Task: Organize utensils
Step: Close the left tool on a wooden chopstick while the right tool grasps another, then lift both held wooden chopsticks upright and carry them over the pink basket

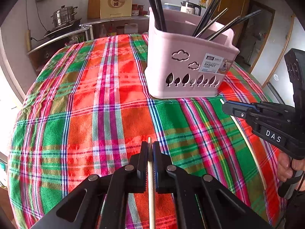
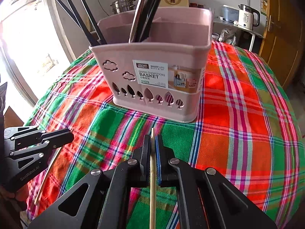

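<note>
A pink divided chopsticks basket [image 1: 186, 64] [image 2: 156, 76] stands on the plaid tablecloth [image 1: 85, 105] and holds several dark chopsticks [image 1: 156, 3] [image 2: 82, 13] and metal utensils. My left gripper [image 1: 150, 146] is shut on a pale wooden chopstick [image 1: 151, 190], held above the cloth in front of the basket. My right gripper [image 2: 153, 138] is shut on a second wooden chopstick [image 2: 152, 190]. The right gripper also shows in the left wrist view [image 1: 226, 106] with its chopstick [image 1: 249, 148]. The left gripper shows in the right wrist view [image 2: 68, 133] with its chopstick [image 2: 49, 168].
Behind the table, a counter [image 1: 63, 36] carries a steel steamer pot [image 1: 63, 16], a paper bag [image 1: 116, 3] and a white kettle [image 2: 247, 17]. A wooden door [image 2: 282, 38] is at the right. The table edge curves away on all sides.
</note>
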The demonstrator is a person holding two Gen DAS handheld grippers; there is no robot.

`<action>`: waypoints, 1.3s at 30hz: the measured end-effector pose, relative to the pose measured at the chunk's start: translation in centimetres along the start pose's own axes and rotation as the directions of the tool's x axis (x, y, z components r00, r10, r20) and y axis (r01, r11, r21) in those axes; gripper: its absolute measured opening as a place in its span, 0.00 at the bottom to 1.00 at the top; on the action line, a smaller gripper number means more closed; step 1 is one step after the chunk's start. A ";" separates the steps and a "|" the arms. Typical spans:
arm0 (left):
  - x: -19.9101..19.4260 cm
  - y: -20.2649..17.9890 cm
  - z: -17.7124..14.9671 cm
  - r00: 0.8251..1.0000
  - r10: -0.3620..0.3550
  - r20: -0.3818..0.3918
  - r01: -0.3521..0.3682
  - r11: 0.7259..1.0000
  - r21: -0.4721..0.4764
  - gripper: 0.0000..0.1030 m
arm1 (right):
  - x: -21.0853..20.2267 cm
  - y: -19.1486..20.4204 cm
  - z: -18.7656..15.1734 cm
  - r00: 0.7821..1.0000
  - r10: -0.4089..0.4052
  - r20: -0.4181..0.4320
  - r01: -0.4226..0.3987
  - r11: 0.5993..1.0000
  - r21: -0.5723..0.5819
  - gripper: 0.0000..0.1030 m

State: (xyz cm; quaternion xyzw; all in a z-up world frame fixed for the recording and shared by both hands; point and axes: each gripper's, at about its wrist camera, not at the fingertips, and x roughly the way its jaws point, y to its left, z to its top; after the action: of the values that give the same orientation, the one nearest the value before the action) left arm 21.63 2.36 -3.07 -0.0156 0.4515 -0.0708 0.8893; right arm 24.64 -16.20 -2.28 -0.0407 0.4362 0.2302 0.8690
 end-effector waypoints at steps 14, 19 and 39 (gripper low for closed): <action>-7.9 -0.7 4.1 0.982 -0.036 0.183 0.032 0.999 0.025 0.04 | -8.9 1.1 2.4 0.978 0.049 0.203 -0.044 0.999 -0.027 0.05; -10.0 -0.6 4.5 0.974 -0.043 0.224 0.039 0.999 0.022 0.04 | -11.0 1.1 2.4 0.968 0.047 0.246 -0.041 0.999 -0.029 0.05; -14.5 -1.0 1.8 0.960 -0.064 0.273 0.055 0.998 0.040 0.04 | -14.8 1.9 0.4 0.956 0.056 0.289 -0.046 0.998 -0.042 0.05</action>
State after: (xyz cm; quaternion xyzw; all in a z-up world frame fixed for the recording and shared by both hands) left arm 14.50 3.35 9.66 -0.0247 0.3224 -0.1020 0.9408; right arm 16.51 -19.85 9.66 -0.0104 0.3012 0.2634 0.9164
